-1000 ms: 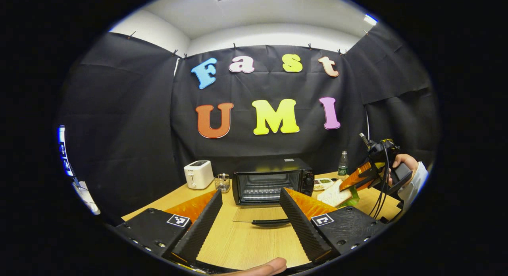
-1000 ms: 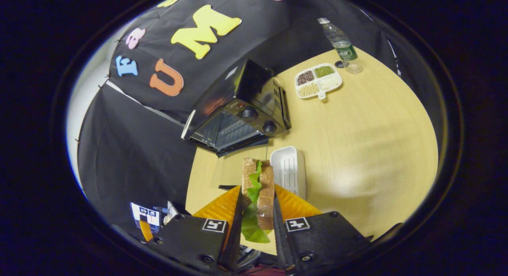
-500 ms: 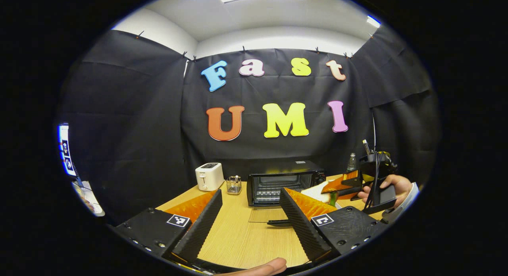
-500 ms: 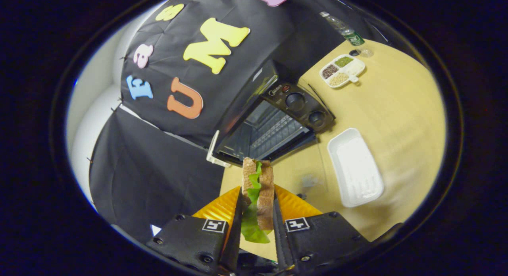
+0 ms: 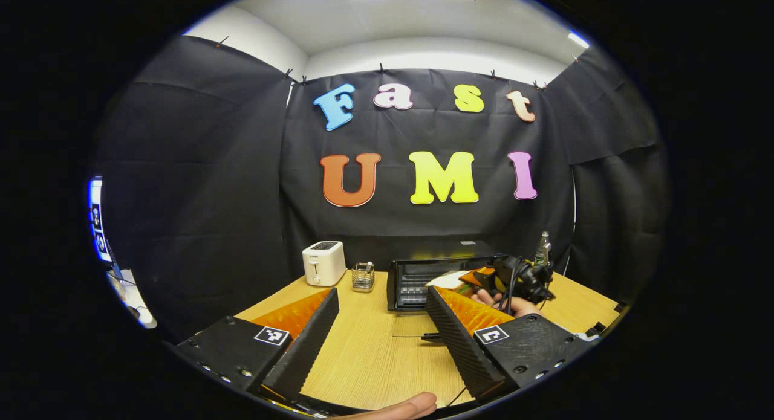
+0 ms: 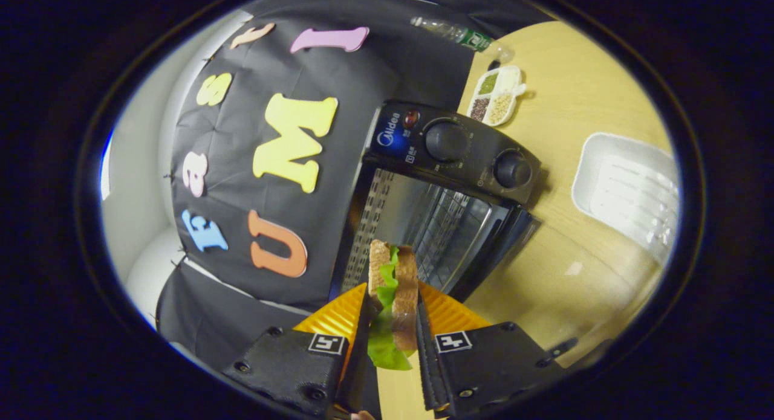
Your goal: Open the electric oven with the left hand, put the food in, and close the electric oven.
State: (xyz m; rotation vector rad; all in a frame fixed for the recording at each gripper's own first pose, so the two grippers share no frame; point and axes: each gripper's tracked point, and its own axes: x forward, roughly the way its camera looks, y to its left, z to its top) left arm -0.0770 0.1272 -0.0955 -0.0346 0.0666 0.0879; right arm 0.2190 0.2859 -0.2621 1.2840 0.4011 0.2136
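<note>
- While my right tongs (image 6: 392, 323) are clamped on the sandwich (image 6: 393, 287), both fingers press its bread slices, and green lettuce hangs out between them.
- My left tongs (image 5: 381, 323) stand spread wide with nothing between them, above the near edge of the counter (image 5: 369, 359).
- From the right gripper view, the sandwich's far end sits just before the mouth of the electric oven (image 6: 447, 178), in front of the wire rack (image 6: 450, 226) inside.
- From the left gripper view, the oven stands toward the counter's far edge with its glass door (image 5: 417, 332) folded down flat, and my right hand (image 5: 505, 300) holds the sandwich at the opening.
- Two knobs (image 6: 446, 141) sit on the oven's control panel.
- A white tray (image 6: 629, 193) lies on the counter beside the oven, and a divided dish of grains (image 6: 496, 93) and a bottle (image 6: 462, 34) stand beyond it, toward the far edge.
- A white toaster (image 5: 323, 263) and a small glass holder (image 5: 363, 277) stand on the oven's other side, near the far edge.
</note>
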